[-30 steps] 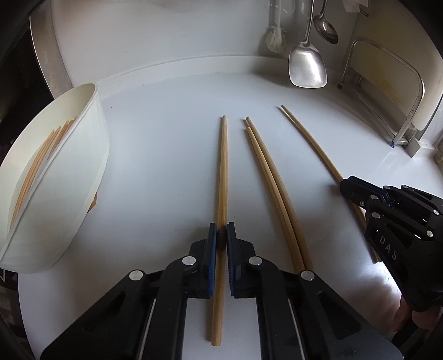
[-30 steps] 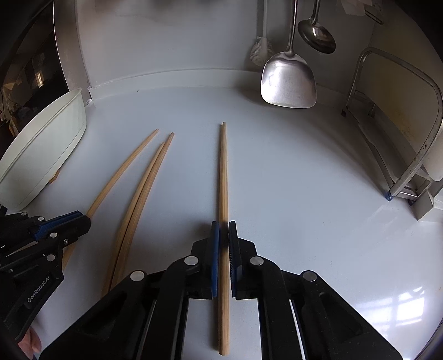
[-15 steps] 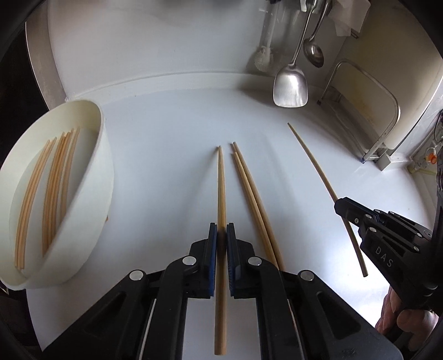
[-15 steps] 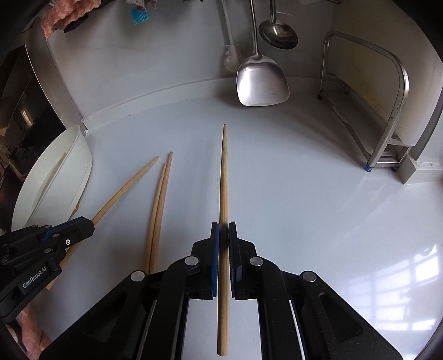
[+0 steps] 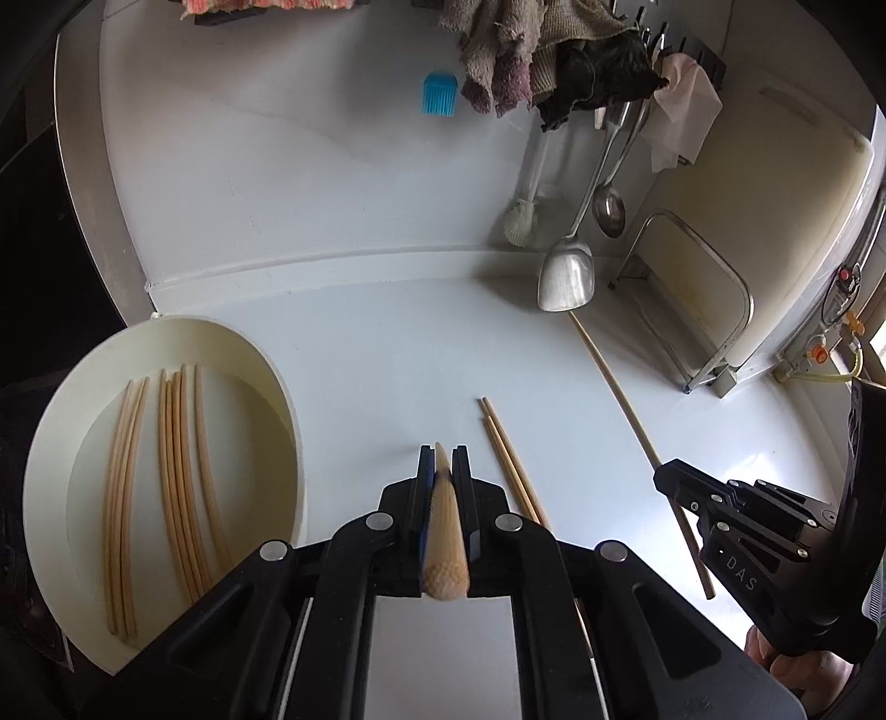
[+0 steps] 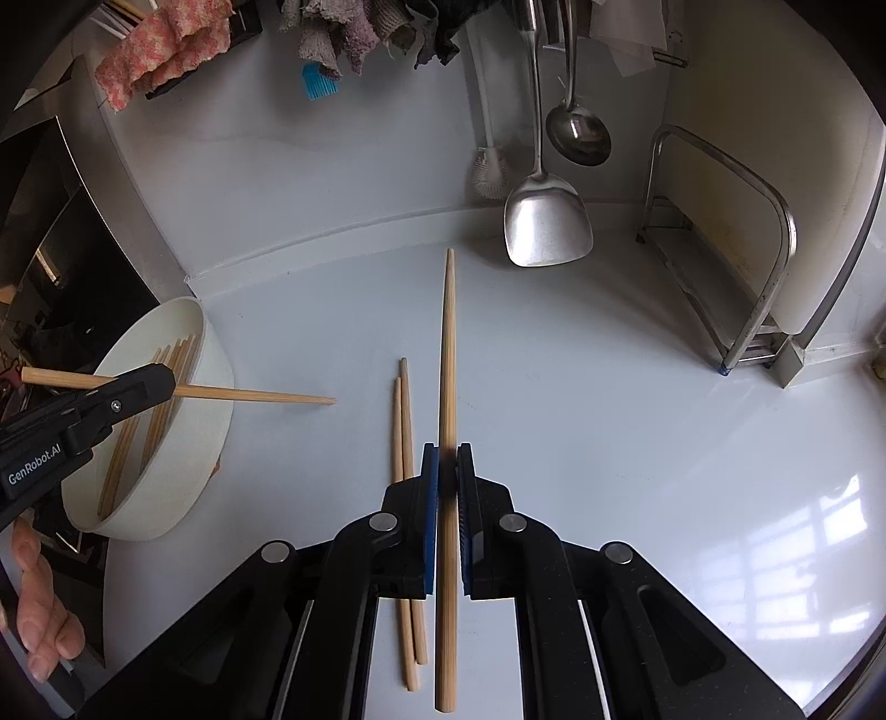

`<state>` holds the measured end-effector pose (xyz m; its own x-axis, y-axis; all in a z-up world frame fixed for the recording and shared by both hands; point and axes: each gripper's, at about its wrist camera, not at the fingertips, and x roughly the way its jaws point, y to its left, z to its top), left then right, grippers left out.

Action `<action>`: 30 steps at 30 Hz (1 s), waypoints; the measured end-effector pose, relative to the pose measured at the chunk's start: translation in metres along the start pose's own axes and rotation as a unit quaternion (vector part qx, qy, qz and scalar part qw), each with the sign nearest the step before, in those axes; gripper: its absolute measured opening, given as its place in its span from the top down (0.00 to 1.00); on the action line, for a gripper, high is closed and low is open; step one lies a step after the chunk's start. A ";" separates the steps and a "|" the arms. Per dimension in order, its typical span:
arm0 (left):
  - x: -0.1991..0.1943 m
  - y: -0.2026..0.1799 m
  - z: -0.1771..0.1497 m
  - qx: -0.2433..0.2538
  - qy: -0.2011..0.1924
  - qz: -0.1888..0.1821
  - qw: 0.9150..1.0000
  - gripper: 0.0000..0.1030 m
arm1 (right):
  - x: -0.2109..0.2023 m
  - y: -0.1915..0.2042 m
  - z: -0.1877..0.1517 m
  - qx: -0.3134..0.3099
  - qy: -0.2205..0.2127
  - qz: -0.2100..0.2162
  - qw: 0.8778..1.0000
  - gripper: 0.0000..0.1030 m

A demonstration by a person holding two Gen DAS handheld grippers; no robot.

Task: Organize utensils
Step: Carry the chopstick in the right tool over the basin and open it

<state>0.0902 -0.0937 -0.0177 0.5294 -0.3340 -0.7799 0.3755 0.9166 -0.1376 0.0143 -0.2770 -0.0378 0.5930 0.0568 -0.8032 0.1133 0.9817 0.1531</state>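
Note:
My left gripper (image 5: pixel 442 451) is shut on a wooden chopstick (image 5: pixel 444 554), held above the white counter and seen almost end-on. In the right wrist view that left gripper (image 6: pixel 166 378) holds its chopstick (image 6: pixel 266 395) level over the rim of the white bowl (image 6: pixel 205 443). The bowl (image 5: pixel 288 421) sits at the left with several chopsticks (image 5: pixel 177 471) inside. My right gripper (image 6: pixel 447 447) is shut on a long chopstick (image 6: pixel 448 343) that points at the back wall; the right gripper (image 5: pixel 663 477) also shows at the right of the left wrist view. Two chopsticks (image 6: pixel 403 443) lie side by side on the counter between the grippers.
A steel spatula (image 6: pixel 545 221), a ladle (image 6: pixel 578 135) and a white brush (image 6: pixel 490 171) hang at the back wall. A metal rack (image 6: pixel 742 232) with a board stands at the right. Cloths (image 5: pixel 542 50) and a blue silicone brush (image 5: pixel 440 94) hang above. A person's fingers (image 6: pixel 33 598) show at the left.
Both grippers have risen and lifted their chopsticks off the counter. The left one's chopstick has swung from lying along the counter to pointing nearly at the camera, by the bowl.

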 end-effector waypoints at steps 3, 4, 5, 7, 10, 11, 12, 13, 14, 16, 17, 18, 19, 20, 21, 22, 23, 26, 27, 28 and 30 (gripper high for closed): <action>-0.013 0.008 0.009 0.000 -0.011 -0.011 1.000 0.93 | -0.007 0.011 0.006 -0.004 -0.008 0.001 1.000 0.94; -0.018 0.010 0.012 0.000 -0.016 -0.015 1.000 0.93 | -0.010 0.015 0.008 -0.005 -0.012 0.002 1.000 0.94; -0.024 0.013 0.015 0.000 -0.022 -0.018 1.000 0.93 | -0.013 0.019 0.010 -0.006 -0.014 0.003 1.000 0.94; -0.036 0.019 0.020 0.000 -0.035 -0.022 0.999 0.93 | -0.018 0.029 0.015 -0.010 -0.021 0.008 1.000 0.94; -0.056 0.033 0.026 -0.001 -0.058 -0.019 0.998 0.93 | -0.026 0.049 0.022 -0.021 -0.031 0.020 0.999 0.94; -0.063 0.040 0.028 -0.003 -0.065 -0.017 0.998 0.93 | -0.028 0.057 0.025 -0.026 -0.034 0.025 0.999 0.94; -0.069 0.048 0.029 -0.006 -0.071 -0.013 0.997 0.93 | -0.029 0.066 0.027 -0.031 -0.036 0.031 0.998 0.94; -0.075 0.056 0.030 -0.009 -0.076 -0.007 0.997 0.93 | -0.030 0.075 0.030 -0.035 -0.038 0.039 0.998 0.94; -0.080 0.066 0.031 -0.013 -0.081 -0.002 0.997 0.93 | -0.030 0.085 0.032 -0.039 -0.038 0.048 0.997 0.94; -0.090 0.087 0.032 -0.020 -0.090 0.014 0.996 0.93 | -0.027 0.106 0.036 -0.052 -0.036 0.064 0.996 0.94; -0.093 0.098 0.032 -0.023 -0.094 0.022 0.995 0.93 | -0.025 0.118 0.038 -0.060 -0.035 0.071 0.995 0.94; -0.095 0.109 0.031 -0.026 -0.095 0.031 0.995 0.93 | -0.022 0.131 0.039 -0.066 -0.033 0.079 0.994 0.94; -0.096 0.120 0.030 -0.029 -0.096 0.039 0.994 0.93 | -0.019 0.142 0.041 -0.071 -0.030 0.088 0.993 0.94; -0.095 0.131 0.028 -0.032 -0.094 0.049 0.994 0.93 | -0.014 0.155 0.043 -0.075 -0.025 0.097 0.992 0.94; -0.094 0.143 0.026 -0.035 -0.092 0.058 0.993 0.93 | -0.009 0.166 0.044 -0.079 -0.020 0.105 0.991 0.94; -0.091 0.154 0.023 -0.039 -0.090 0.066 0.993 0.93 | -0.003 0.178 0.044 -0.083 -0.014 0.111 0.990 0.94; -0.088 0.165 0.021 -0.042 -0.087 0.074 0.993 0.93 | 0.003 0.189 0.044 -0.088 -0.008 0.116 0.989 0.94; -0.077 0.194 0.015 -0.055 -0.075 0.085 0.992 0.93 | 0.024 0.221 0.043 -0.106 0.016 0.125 0.986 0.94; -0.073 0.201 0.013 -0.059 -0.072 0.086 0.992 0.93 | 0.031 0.230 0.042 -0.111 0.025 0.126 0.985 0.94; -0.070 0.208 0.011 -0.062 -0.070 0.086 0.992 0.93 | 0.037 0.237 0.042 -0.113 0.033 0.127 0.985 0.94; -0.062 0.219 0.009 -0.065 -0.067 0.087 0.992 0.93 | 0.051 0.249 0.043 -0.115 0.052 0.126 0.984 0.94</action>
<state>0.1460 0.1256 0.0058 0.6766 -0.1865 -0.7123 0.1733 0.9806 -0.0922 0.1068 -0.0371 -0.0163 0.4928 0.3100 -0.8131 -0.2166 0.9487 0.2304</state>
